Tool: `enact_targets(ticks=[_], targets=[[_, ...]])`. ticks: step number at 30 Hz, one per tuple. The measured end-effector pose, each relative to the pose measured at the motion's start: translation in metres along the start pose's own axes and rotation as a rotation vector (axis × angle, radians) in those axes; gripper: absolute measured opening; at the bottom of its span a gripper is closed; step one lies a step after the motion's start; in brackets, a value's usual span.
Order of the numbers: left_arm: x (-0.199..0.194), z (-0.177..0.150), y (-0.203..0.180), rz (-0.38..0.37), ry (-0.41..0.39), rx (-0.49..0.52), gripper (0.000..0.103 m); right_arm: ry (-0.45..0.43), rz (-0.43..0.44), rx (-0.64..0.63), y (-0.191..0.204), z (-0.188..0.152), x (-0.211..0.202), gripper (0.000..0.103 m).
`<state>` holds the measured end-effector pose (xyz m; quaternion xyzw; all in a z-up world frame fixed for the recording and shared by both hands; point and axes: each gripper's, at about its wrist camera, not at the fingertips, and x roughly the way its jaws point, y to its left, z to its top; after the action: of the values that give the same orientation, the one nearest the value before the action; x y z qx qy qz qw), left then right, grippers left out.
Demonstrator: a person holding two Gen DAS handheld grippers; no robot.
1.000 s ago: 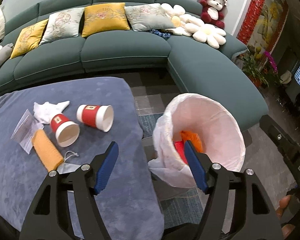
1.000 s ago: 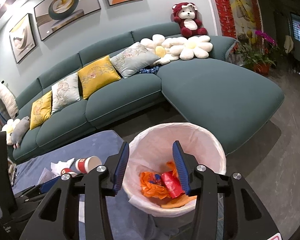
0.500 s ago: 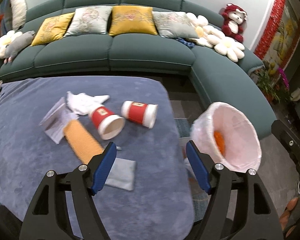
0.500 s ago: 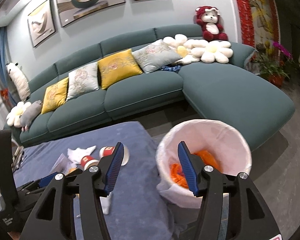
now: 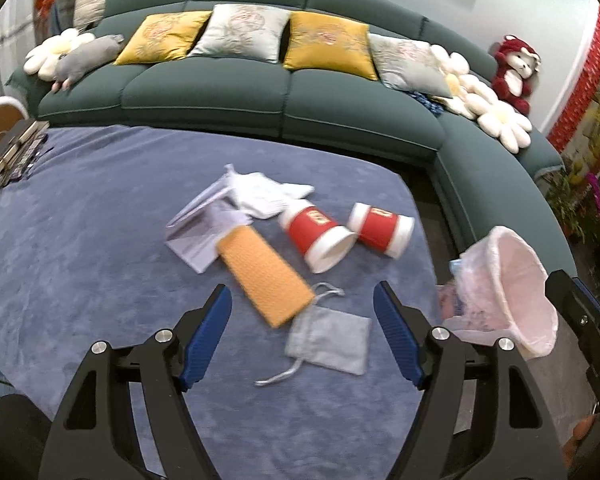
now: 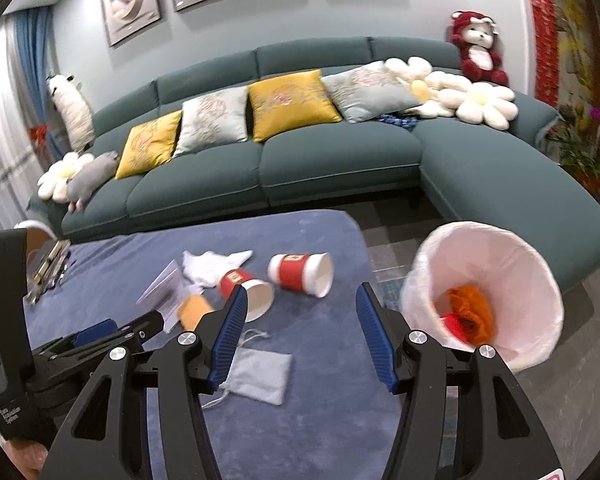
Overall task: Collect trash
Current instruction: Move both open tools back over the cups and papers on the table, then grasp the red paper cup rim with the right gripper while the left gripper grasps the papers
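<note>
Scattered trash on blue velvet-covered counter (image 5: 80,240): two red-and-white paper cups (image 5: 320,236) on their sides at centre, orange waffle-textured sponge (image 5: 266,276) at seven o'clock of them, grey drawstring pouch (image 5: 328,338) nearest. White-lined bin (image 6: 484,288) off counter at three o'clock. Left gripper (image 5: 302,336) and right gripper (image 6: 298,330) empty, fingers spread wide. Likely risk: round cups rolling off the edge if nudged.

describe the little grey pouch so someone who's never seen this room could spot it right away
Start at the low table covered in blue cloth, in front of the green sofa. In the litter near its bin-side end, the grey pouch lies flat just beyond the orange pack, nearest the left gripper. Unlike the two red cups and white papers, it is soft grey fabric with a drawstring.
</note>
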<state>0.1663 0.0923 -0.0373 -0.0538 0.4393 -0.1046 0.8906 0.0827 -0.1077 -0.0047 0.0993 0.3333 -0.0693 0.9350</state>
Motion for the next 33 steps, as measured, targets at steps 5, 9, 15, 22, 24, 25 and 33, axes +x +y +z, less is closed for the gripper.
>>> enact_targets(ticks=[5, 9, 15, 22, 24, 25, 33], targets=[[0.002, 0.001, 0.038, 0.040, 0.001, -0.038, 0.076, 0.036, 0.027, -0.034, 0.031, -0.007, 0.016, 0.055], [0.009, 0.002, 0.066, 0.073, 0.011, -0.056, 0.076, 0.077, 0.048, -0.038, 0.047, -0.013, 0.033, 0.055], [0.028, 0.009, 0.097, 0.096, 0.031, -0.068, 0.076, 0.134, 0.061, -0.038, 0.065, -0.020, 0.062, 0.055], [0.063, 0.024, 0.118, 0.105, 0.060, -0.076, 0.076, 0.194, 0.051, -0.042, 0.081, -0.023, 0.108, 0.055], [0.077, 0.028, 0.123, 0.110, 0.073, -0.074, 0.076, 0.213, 0.050, -0.036, 0.081, -0.022, 0.122, 0.055], [0.082, 0.030, 0.125, 0.110, 0.078, -0.074, 0.076, 0.223, 0.050, -0.031, 0.082, -0.022, 0.129, 0.055], [0.127, 0.043, 0.132, 0.109, 0.115, -0.054, 0.076, 0.271, 0.051, -0.017, 0.088, -0.020, 0.179, 0.055]])
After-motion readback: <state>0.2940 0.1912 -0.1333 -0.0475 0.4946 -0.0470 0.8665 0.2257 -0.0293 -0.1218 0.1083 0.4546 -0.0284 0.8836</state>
